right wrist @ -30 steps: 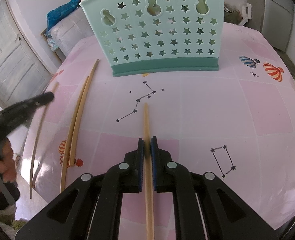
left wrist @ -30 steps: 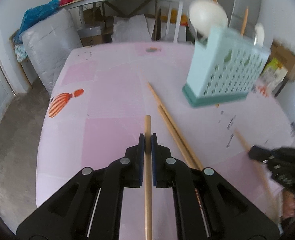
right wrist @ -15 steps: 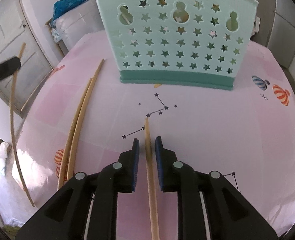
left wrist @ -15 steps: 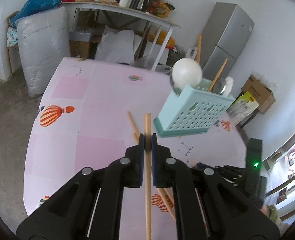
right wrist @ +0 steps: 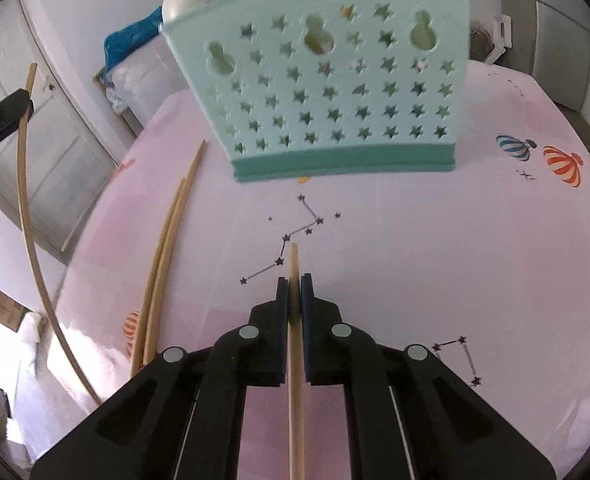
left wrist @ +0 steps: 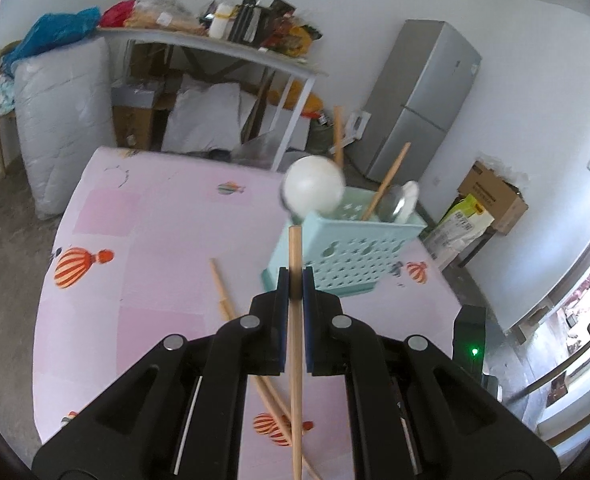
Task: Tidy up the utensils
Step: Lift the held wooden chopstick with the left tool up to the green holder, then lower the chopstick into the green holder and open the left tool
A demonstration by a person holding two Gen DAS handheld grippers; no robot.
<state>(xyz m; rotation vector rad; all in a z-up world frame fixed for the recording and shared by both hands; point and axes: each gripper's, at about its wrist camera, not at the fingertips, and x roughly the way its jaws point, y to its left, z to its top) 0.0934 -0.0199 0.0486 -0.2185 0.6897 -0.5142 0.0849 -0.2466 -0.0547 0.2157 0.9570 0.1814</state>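
A mint-green utensil basket (left wrist: 347,254) (right wrist: 327,92) stands on the pink table; it holds a white ladle (left wrist: 313,190), wooden sticks and a spoon. My left gripper (left wrist: 295,284) is shut on a wooden chopstick (left wrist: 295,340) and holds it high above the table, short of the basket. My right gripper (right wrist: 294,292) is shut on another wooden chopstick (right wrist: 295,380) low over the table in front of the basket. Two more chopsticks (right wrist: 163,264) (left wrist: 231,312) lie on the table left of the basket.
The pink table (right wrist: 435,248) has balloon and star prints. The left gripper and its raised chopstick (right wrist: 27,208) show at the left edge of the right wrist view. Beyond the table stand a cluttered shelf (left wrist: 215,40), a fridge (left wrist: 423,100) and cardboard boxes (left wrist: 491,196).
My left gripper has risen with its chopstick and swung toward the basket. My right gripper opened briefly around its chopstick and is shut on it again, a little closer to the basket.
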